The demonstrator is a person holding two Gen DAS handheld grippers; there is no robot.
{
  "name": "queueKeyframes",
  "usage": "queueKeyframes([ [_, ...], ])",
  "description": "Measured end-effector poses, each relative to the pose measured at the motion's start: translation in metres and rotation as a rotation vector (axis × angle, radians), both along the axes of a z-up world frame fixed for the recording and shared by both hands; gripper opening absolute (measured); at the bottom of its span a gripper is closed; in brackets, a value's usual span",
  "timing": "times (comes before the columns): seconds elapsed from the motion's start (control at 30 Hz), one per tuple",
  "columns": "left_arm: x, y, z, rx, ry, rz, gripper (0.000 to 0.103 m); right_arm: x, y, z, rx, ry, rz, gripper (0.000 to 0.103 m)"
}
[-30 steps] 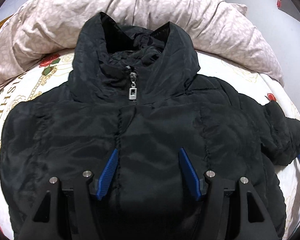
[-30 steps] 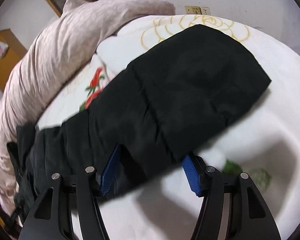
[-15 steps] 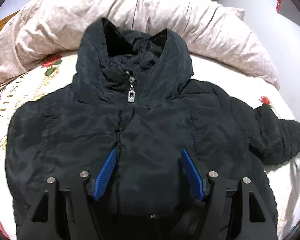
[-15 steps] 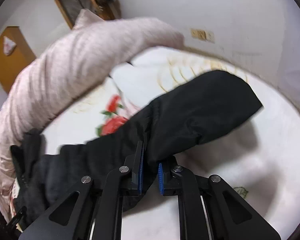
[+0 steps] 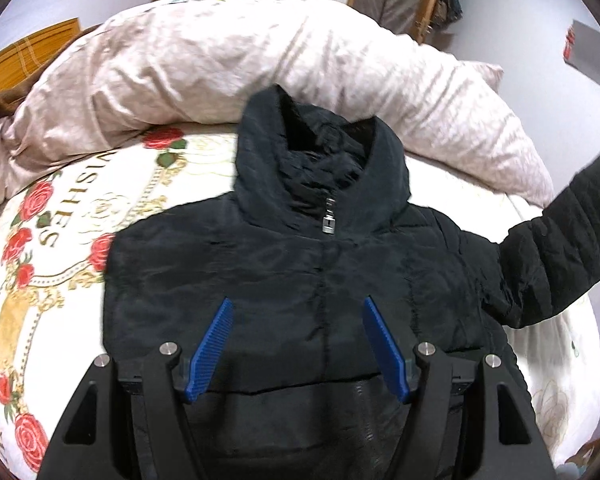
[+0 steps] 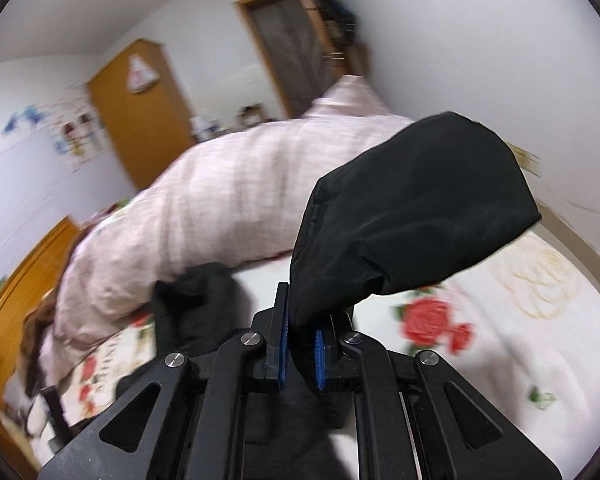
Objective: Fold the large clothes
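A black puffer jacket (image 5: 300,280) lies front up on the bed, zipped, collar toward the pillow. My left gripper (image 5: 298,344) is open and empty, hovering above the jacket's lower front. My right gripper (image 6: 298,354) is shut on the jacket's right sleeve (image 6: 412,208), which is lifted off the bed with its cuff end sticking up. The raised sleeve also shows in the left wrist view (image 5: 556,248) at the right. The jacket's body (image 6: 196,312) shows dark and blurred behind the right gripper.
A long pink quilt roll (image 5: 220,68) lies across the bed's far side behind the collar. The bed sheet (image 5: 44,264) is white with red roses. Walls, an orange wardrobe (image 6: 140,120) and a door surround the bed.
My right gripper closed on the sleeve and lifted it up off the bed. My left gripper pulled back and rose a little, staying open over the jacket front.
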State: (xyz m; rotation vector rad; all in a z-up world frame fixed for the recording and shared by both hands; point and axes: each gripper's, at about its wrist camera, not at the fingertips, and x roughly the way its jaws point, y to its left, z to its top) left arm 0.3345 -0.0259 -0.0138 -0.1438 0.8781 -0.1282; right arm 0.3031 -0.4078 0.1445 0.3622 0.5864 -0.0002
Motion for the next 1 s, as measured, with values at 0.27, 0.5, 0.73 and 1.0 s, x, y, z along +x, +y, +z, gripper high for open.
queueKeyframes([
  [0.27,-0.017,0.066,-0.004,-0.05,-0.011,0.104,0.07,0.036,0.134,-0.03,-0.029,0.061,0.255,0.01],
  [0.5,-0.028,0.122,-0.026,-0.062,0.013,0.2,0.069,0.055,0.229,-0.114,-0.081,0.216,0.414,0.01],
  [0.73,-0.032,0.156,-0.052,-0.091,0.04,0.256,0.069,0.067,0.28,-0.197,-0.129,0.375,0.486,0.01],
  [1.0,-0.029,0.158,-0.049,-0.117,0.031,0.243,0.069,0.066,0.283,-0.215,-0.126,0.415,0.535,0.035],
])
